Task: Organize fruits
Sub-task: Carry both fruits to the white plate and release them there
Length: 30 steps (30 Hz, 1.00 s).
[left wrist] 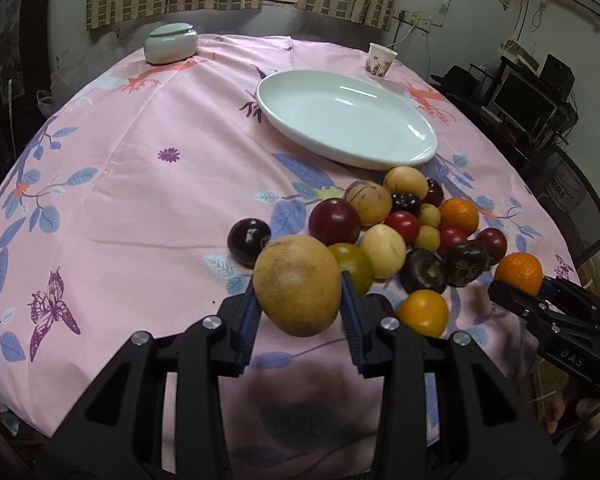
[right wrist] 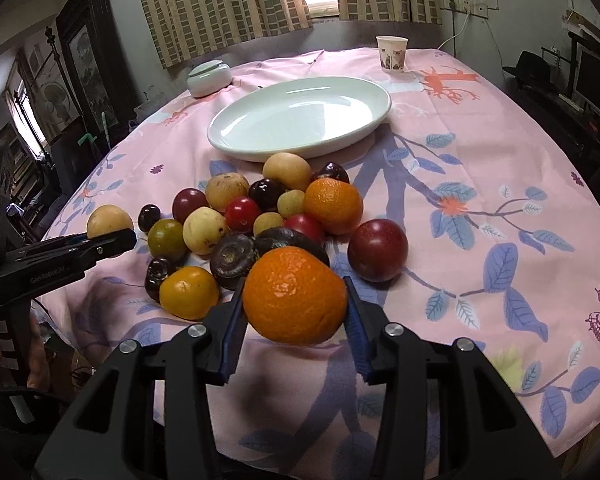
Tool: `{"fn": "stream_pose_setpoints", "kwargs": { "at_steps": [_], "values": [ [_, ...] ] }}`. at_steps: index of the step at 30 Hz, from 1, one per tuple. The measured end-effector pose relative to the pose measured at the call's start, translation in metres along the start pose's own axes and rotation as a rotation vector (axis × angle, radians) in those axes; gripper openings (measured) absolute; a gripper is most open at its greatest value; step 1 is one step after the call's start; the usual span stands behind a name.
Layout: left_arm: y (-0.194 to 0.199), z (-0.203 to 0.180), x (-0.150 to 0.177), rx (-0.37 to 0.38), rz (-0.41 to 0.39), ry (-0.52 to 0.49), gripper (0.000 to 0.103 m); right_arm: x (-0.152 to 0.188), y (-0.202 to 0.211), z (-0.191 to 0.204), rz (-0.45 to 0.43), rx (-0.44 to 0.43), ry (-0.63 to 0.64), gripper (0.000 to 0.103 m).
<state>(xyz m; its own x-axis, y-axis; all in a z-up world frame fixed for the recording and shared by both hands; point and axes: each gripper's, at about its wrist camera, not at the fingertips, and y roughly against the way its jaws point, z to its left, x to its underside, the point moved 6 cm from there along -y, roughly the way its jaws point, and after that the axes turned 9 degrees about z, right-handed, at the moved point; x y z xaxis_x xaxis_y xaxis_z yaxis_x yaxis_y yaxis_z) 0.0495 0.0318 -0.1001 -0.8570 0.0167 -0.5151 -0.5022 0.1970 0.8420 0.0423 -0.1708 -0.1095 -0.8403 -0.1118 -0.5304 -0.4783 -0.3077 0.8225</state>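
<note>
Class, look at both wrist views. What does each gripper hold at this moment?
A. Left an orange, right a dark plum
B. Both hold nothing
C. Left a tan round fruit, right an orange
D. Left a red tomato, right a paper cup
C: the left gripper is clamped on the tan round fruit, and the right gripper on the orange.

My left gripper [left wrist: 300, 300] points down at a slant, its blue-padded jaws pressed on either side of a tan round fruit [left wrist: 298, 284]. My right gripper [right wrist: 296, 304], at a like slant, clamps an orange [right wrist: 296, 300] between its pads. Part of my hand [right wrist: 4, 364] shows at the left gripper's handle.
</note>
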Motion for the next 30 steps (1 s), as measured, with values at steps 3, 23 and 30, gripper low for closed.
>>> {"fn": "stream_pose_setpoints", "kwargs": {
  "at_steps": [3, 23, 30],
  "values": [
    [0.013, -0.006, -0.002, 0.020, -0.015, -0.015, 0.038, -0.006, 0.008, 0.010, -0.019, -0.024, 0.024, 0.045],
    [-0.018, -0.017, -0.179, 0.002, -0.020, -0.087, 0.038, -0.175, -0.023, 0.002, -0.055, -0.010, 0.143, 0.045],
    [-0.100, -0.015, -0.262, 0.036, 0.061, -0.045, 0.038, -0.253, -0.136, -0.038, 0.130, 0.006, 0.104, 0.045]
  ]
}}
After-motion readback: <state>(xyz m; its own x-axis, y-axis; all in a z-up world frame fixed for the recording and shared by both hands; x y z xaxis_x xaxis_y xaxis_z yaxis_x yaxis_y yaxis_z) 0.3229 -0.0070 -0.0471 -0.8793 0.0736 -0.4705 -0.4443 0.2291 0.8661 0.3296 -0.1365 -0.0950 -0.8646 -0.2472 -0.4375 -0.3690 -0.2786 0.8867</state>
